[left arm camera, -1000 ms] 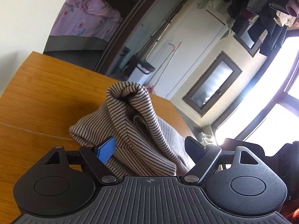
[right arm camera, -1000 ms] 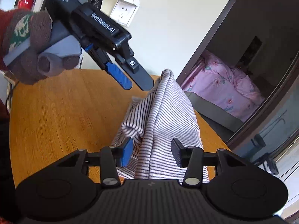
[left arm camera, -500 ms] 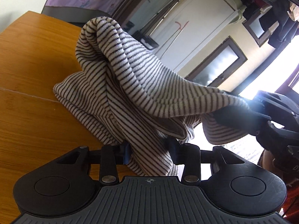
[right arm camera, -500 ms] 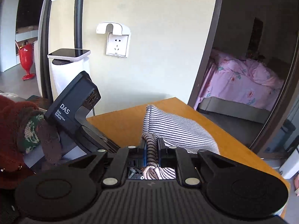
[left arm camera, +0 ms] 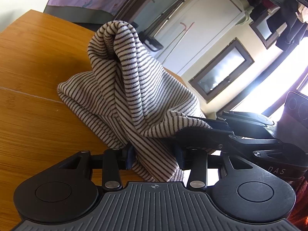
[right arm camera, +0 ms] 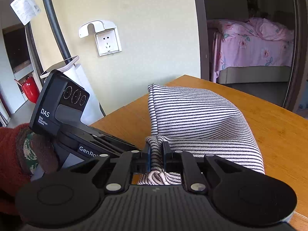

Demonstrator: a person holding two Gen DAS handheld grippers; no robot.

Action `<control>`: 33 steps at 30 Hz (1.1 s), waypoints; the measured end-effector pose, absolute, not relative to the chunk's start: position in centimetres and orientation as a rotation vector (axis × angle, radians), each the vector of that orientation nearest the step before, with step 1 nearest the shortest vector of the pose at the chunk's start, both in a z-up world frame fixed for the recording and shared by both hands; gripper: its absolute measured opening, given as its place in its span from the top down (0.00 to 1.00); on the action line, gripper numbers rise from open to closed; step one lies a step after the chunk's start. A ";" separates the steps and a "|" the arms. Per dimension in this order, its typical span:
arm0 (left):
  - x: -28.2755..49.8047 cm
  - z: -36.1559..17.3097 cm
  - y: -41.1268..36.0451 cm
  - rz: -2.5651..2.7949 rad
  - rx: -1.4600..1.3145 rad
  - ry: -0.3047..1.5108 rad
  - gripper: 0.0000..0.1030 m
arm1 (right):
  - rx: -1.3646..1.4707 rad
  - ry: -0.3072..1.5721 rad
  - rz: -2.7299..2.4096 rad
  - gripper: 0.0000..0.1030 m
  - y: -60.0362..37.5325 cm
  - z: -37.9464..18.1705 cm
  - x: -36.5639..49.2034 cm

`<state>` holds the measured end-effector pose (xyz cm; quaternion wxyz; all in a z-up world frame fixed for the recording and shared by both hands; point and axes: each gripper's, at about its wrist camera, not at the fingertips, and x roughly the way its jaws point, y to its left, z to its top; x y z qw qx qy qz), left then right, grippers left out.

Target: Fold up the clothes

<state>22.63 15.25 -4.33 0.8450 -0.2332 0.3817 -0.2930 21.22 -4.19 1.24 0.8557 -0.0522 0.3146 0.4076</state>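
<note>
Both now grip the striped garment (left arm camera: 123, 88), bunched and partly lifted off the tabletop (left arm camera: 38, 61). A second ago both stood wider. Left hand-held gripper (left arm camera: 156, 157): narrow, re-opened slightly, fabric between. Right hand-held gripper (right arm camera: 156, 154): clamped on an edge. Likely ready to lift and spread.

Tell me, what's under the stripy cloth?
The wooden table lies under the stripy cloth. Its raised middle hides whatever might sit beneath; only table shows around it.
</note>
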 end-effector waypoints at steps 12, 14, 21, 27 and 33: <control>23.4 1.1 19.7 -0.478 -0.308 0.657 0.31 | -0.104 0.663 0.828 0.88 -5.4 0.5 20.4; 24.1 1.6 20.0 -0.463 -0.279 0.645 0.27 | -0.120 0.660 0.828 0.88 -5.2 0.3 20.1; 26.2 1.5 21.8 -0.313 -0.316 0.653 0.19 | -0.214 0.654 0.821 0.88 -4.3 -0.9 18.8; 25.8 1.4 24.3 -0.240 -0.413 0.662 0.30 | -0.331 0.615 0.807 0.88 -3.1 -2.3 16.8; 22.4 6.3 20.4 -0.483 -0.407 0.542 0.29 | -0.426 0.550 0.796 0.88 -2.5 -2.5 15.7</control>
